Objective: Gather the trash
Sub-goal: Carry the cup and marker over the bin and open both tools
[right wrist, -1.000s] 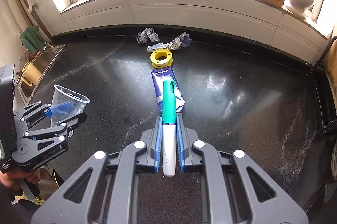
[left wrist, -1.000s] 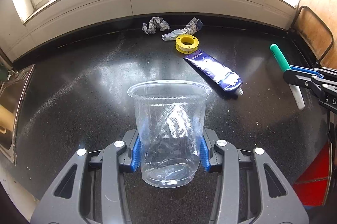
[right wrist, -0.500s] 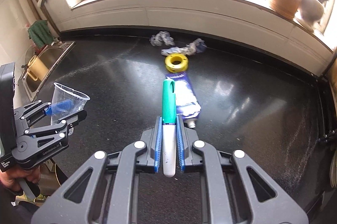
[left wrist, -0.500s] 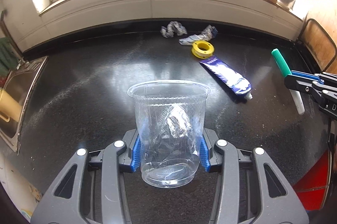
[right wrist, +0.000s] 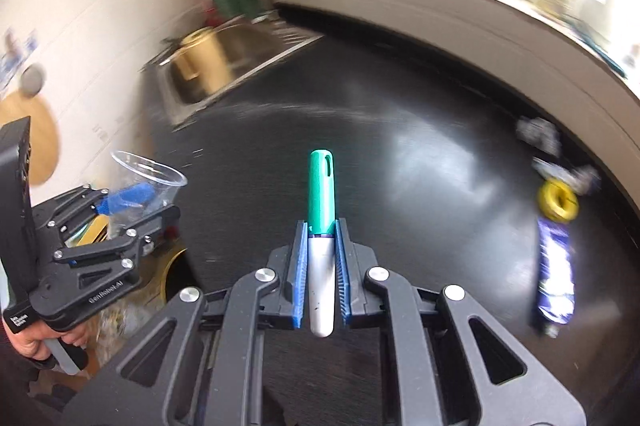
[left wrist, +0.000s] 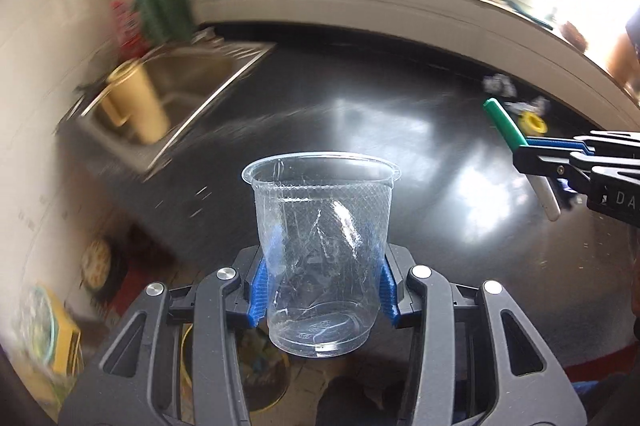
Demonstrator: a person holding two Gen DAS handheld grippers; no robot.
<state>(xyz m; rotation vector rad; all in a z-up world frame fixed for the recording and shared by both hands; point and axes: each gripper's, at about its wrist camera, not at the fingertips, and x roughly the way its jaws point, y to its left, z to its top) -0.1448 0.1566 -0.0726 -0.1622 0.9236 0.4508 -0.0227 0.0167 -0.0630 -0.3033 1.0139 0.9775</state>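
A clear plastic cup (left wrist: pixel 320 246) stands upright between the blue pads of my left gripper (left wrist: pixel 322 290), which is shut on it near its base. My right gripper (right wrist: pixel 322 230) is shut on a marker (right wrist: pixel 321 278) with a green cap and a white barrel. In the left wrist view it (left wrist: pixel 560 165) holds the marker (left wrist: pixel 504 125) at the right. In the right wrist view the left gripper (right wrist: pixel 120 209) and the cup (right wrist: pixel 144 181) show at the left. On the black counter (right wrist: pixel 360 165) lie crumpled paper (right wrist: pixel 538 133), a yellow ring (right wrist: pixel 558 199) and a blue tube (right wrist: pixel 554 278).
A steel sink (left wrist: pixel 180 81) with a yellowish jug (left wrist: pixel 136 105) is set in the counter's left end. A green cloth (left wrist: pixel 164 5) hangs on the wall behind it. Below the counter edge sits a round container with a yellow rim (left wrist: pixel 188 366). A hand (right wrist: pixel 28 346) holds the left gripper's handle.
Both grippers have swung left towards the sink end of the counter and rolled, so the view tilts. The trash on the counter now lies far right. Cup and marker stay gripped.
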